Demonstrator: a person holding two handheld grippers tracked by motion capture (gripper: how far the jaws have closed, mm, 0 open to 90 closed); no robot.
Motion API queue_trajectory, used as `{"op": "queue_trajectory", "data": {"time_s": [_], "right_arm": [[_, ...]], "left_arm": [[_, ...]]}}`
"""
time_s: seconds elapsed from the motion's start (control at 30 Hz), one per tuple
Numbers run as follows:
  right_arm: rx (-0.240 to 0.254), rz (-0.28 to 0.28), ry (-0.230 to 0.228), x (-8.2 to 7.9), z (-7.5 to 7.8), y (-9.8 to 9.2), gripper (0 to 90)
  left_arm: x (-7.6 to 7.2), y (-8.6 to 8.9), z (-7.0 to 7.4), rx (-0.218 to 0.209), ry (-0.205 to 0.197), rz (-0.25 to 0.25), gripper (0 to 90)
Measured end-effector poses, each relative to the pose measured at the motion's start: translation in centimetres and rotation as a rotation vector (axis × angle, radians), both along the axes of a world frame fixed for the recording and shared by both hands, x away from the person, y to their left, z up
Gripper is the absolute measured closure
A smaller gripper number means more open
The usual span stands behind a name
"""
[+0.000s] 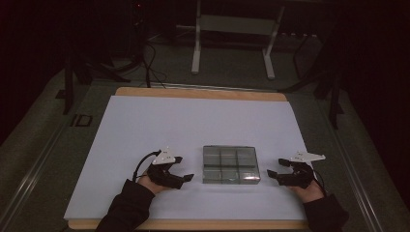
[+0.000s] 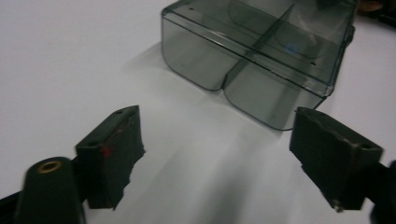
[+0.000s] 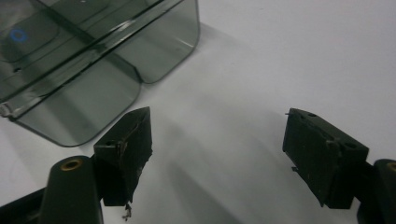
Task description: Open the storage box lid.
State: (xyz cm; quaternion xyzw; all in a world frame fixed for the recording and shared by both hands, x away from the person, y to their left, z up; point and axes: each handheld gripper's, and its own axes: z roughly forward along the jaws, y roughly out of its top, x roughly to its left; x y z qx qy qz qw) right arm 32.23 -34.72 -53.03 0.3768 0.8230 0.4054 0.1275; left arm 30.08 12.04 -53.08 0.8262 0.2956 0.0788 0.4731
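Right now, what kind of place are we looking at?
Likely a lab or data-collection setup, not a home. A table covered with a plain white sheet holds a lone clear compartment box. Around it the room is dark, with cables on the floor and a metal stand behind.

— What's beyond the table?
— Dim room, grey carpet [image 1: 38, 145]; a white metal stand [image 1: 232, 38] at the far middle (cables [image 1: 150, 63] trail far left).
— Tabletop?
— White sheet [image 1: 193, 121] on wood.
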Motion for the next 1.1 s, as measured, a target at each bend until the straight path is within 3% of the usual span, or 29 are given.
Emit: {"op": "queue_trajectory", "data": {"time_s": [0.2,0.43,0.63,0.77,0.9,1.1], "right_arm": [[-0.008,0.058,0.011,-0.2,-0.1,0.7,35.3],[-0.014,0.131,0.024,-0.5,-0.2,1.6,58.4],[-0.012,0.177,0.016,-0.7,-0.1,1.9,77.5],[0.010,0.209,0.007,-0.9,0.1,2.2,83.6],[-0.003,0.233,0.003,-1.0,0.0,2.7,89.5],[0.004,0.266,-0.002,-1.2,0.2,3.1,89.8]], "left_arm": [[0.1,-0.9,0.2,0.030,0.004,-0.016,30.6],[0.4,-1.9,-0.3,0.065,0.012,-0.049,56.6],[0.4,-2.7,-0.6,0.058,0.021,-0.091,75.5],[0.3,-3.3,-0.6,0.088,0.006,-0.121,85.2],[0.3,-3.4,-0.7,0.091,-0.005,-0.135,90.0],[0.2,-3.8,-0.7,0.107,-0.007,-0.149,90.0]]}}
